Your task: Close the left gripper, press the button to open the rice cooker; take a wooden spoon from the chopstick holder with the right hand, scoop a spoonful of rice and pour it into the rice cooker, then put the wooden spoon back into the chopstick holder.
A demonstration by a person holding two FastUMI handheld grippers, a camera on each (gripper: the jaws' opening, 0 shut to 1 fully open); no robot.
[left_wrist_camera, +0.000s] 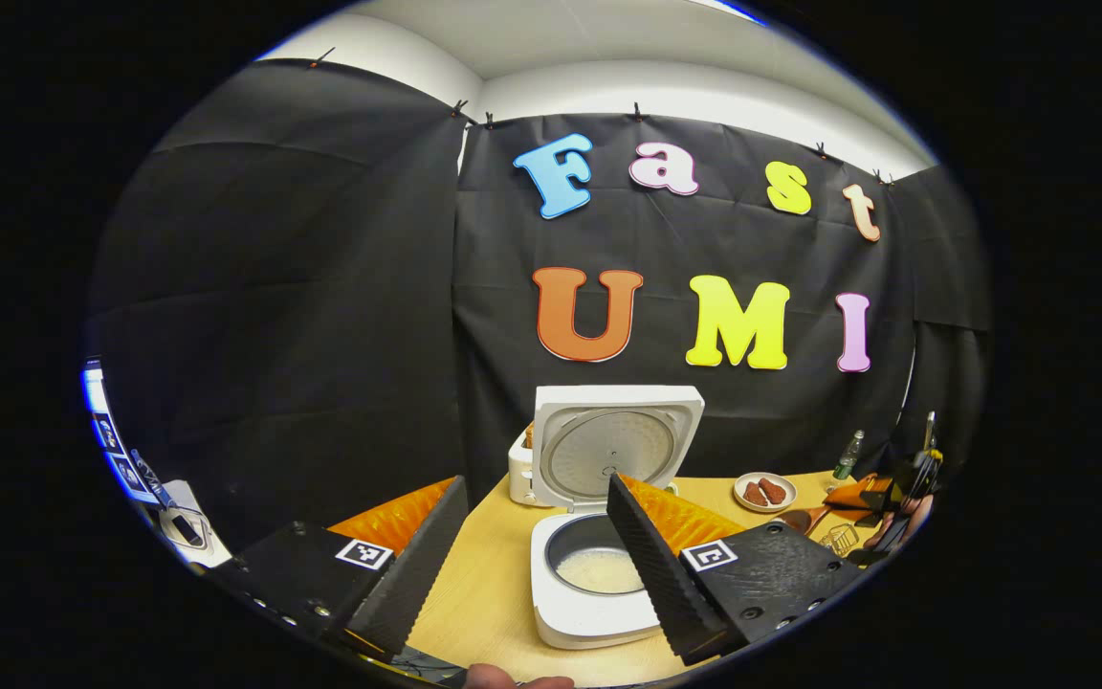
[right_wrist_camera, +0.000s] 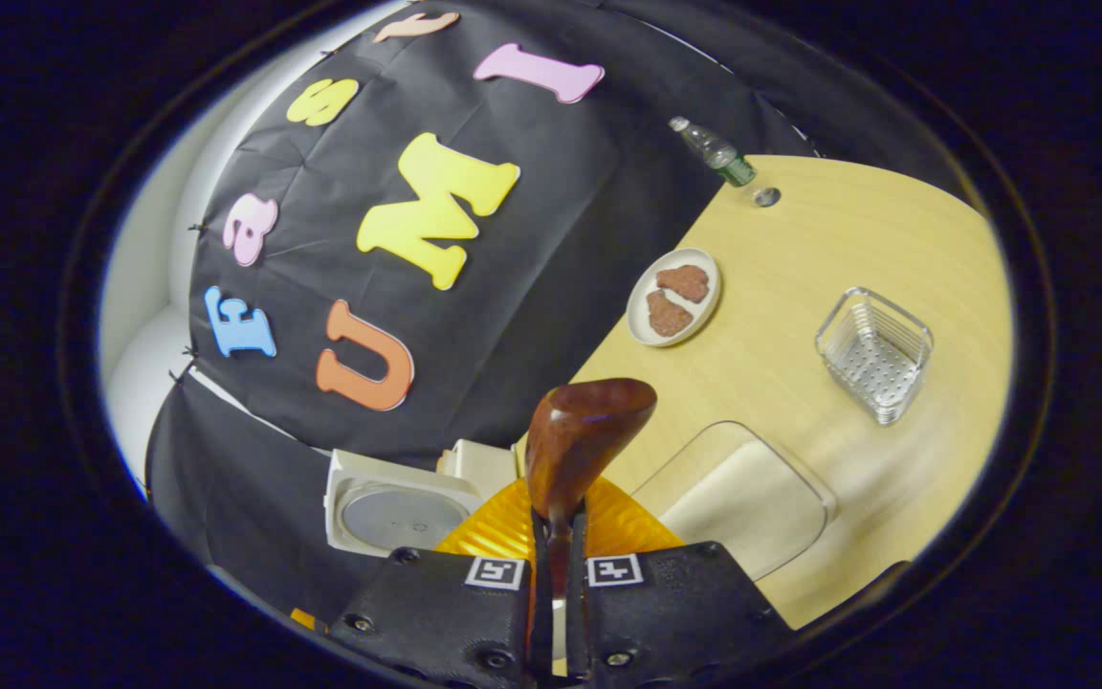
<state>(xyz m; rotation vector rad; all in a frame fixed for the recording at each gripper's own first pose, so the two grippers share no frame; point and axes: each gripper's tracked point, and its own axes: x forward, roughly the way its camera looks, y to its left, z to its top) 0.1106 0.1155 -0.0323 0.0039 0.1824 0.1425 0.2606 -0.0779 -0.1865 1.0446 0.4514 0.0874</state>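
Observation:
The white rice cooker stands with its lid up and white rice in its pot. My left gripper is open and empty, its fingers on either side of the cooker. My right gripper is shut on the handle of a brown wooden spoon, whose bowl points away over the table. Below the spoon sits a clear container of rice. The chopstick holder, a small clear basket, stands empty at the right. In the left gripper view the right gripper and spoon are at the far right.
A plate with two brown pieces lies near the wall. A bottle and its cap are at the far end of the wooden table. A small white appliance stands behind the cooker.

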